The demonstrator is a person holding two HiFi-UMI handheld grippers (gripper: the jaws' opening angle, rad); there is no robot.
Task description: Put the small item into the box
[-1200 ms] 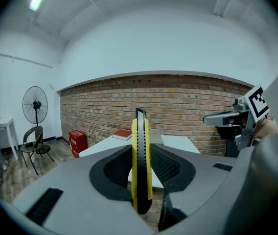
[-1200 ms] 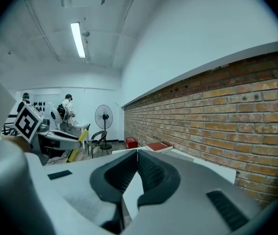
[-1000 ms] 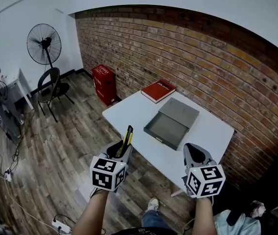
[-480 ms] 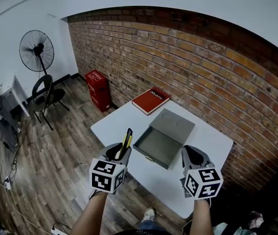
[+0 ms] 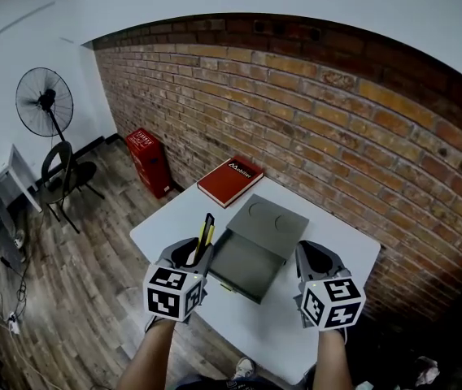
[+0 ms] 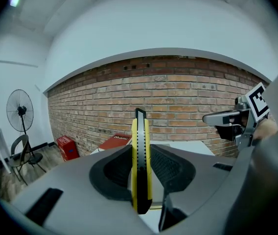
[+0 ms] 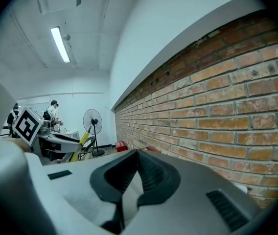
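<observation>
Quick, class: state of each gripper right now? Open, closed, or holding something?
Left gripper: closed on a yellow and black utility knife, blade end pointing up.
Right gripper: closed, holding nothing.

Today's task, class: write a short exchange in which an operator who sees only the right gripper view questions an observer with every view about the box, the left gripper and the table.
Operator: Where is the box?
Observer: The grey box lies open on the white table, just ahead and left of the right gripper.
Operator: What is that yellow thing in the left gripper?
Observer: The left gripper is shut on a yellow and black utility knife whose tip sticks out past the jaws.
Operator: What else is on the table?
Observer: A red book at the far left corner, beside the box.
</observation>
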